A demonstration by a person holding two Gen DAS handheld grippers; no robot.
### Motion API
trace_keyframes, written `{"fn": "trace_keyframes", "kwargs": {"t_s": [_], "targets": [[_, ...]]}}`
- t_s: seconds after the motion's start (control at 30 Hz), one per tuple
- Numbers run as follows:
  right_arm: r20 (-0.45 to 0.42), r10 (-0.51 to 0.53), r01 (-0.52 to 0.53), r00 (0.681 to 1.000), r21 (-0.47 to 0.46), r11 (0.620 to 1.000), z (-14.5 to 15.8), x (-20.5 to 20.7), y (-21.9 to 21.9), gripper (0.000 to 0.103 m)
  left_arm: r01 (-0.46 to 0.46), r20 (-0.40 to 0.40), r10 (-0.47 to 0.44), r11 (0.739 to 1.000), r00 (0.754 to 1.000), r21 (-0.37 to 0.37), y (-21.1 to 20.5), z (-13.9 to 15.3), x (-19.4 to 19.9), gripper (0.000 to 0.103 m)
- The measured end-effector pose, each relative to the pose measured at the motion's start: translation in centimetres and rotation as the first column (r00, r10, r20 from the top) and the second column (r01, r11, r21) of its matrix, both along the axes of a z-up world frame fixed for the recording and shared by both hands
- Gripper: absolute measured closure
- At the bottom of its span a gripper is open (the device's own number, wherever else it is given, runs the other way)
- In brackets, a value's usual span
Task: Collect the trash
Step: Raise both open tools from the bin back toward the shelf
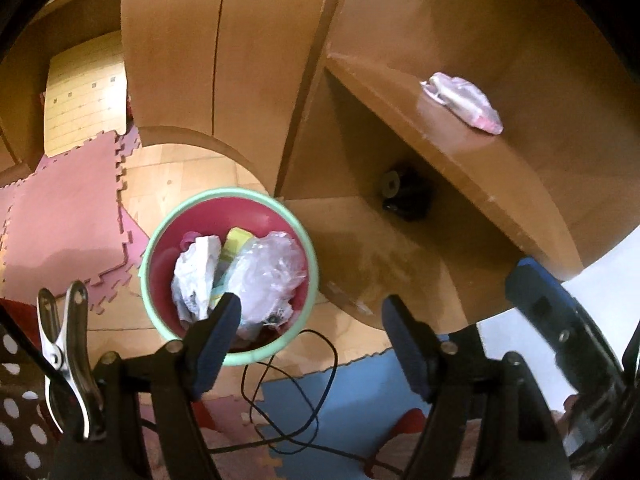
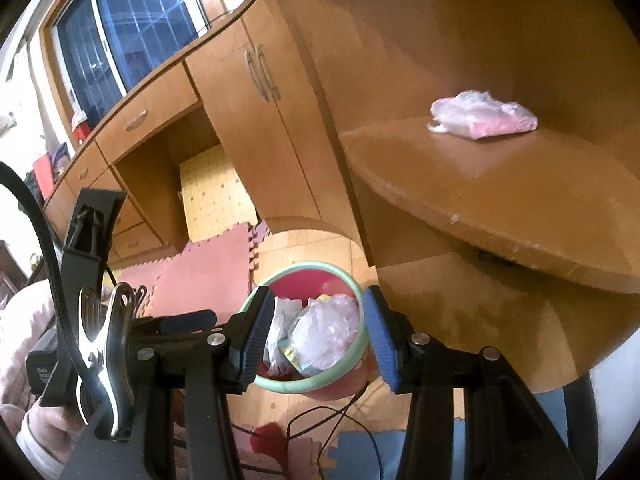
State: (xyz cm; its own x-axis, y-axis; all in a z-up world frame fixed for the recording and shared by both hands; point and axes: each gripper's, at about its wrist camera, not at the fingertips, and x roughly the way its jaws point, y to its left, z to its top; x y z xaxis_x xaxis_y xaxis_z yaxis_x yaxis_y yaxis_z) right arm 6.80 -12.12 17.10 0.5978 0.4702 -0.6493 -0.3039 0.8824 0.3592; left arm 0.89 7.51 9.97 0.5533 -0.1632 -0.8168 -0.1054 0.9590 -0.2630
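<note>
From your left wrist, your left gripper (image 1: pixel 312 312) hangs with jaws spread wide and empty, tilted down over the trash bin (image 1: pixel 308 248) on the floor, which holds crumpled bags. A plastic wrapper (image 1: pixel 464 102) lies near the desk (image 1: pixel 500 184) edge. From your right wrist, your right gripper (image 2: pixel 318 330) stands partly spread, gripping nothing, angled toward the bin (image 2: pixel 352 364); the wrapper (image 2: pixel 482 119) rests on the desk (image 2: pixel 480 200) top.
</note>
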Motion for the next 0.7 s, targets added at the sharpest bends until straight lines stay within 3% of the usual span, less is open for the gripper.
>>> {"fn": "trace_keyframes", "kwargs": {"t_s": [0.33, 0.7], "targets": [[-0.008, -0.092, 0.092, 0.996, 0.031, 0.995, 1.6, 1.7, -3.5, 0.056, 0.032, 0.026, -0.032, 0.999, 0.999, -0.014, -1.4, 1.8, 2.4, 0.024], [-0.019, -0.177, 0.178, 0.984, 0.041, 0.983, 0.2, 6.4, -8.4, 0.056, 0.055, 0.053, -0.051, 0.995, 0.997, -0.085, -4.1, 1.4, 9.3, 0.024]]}}
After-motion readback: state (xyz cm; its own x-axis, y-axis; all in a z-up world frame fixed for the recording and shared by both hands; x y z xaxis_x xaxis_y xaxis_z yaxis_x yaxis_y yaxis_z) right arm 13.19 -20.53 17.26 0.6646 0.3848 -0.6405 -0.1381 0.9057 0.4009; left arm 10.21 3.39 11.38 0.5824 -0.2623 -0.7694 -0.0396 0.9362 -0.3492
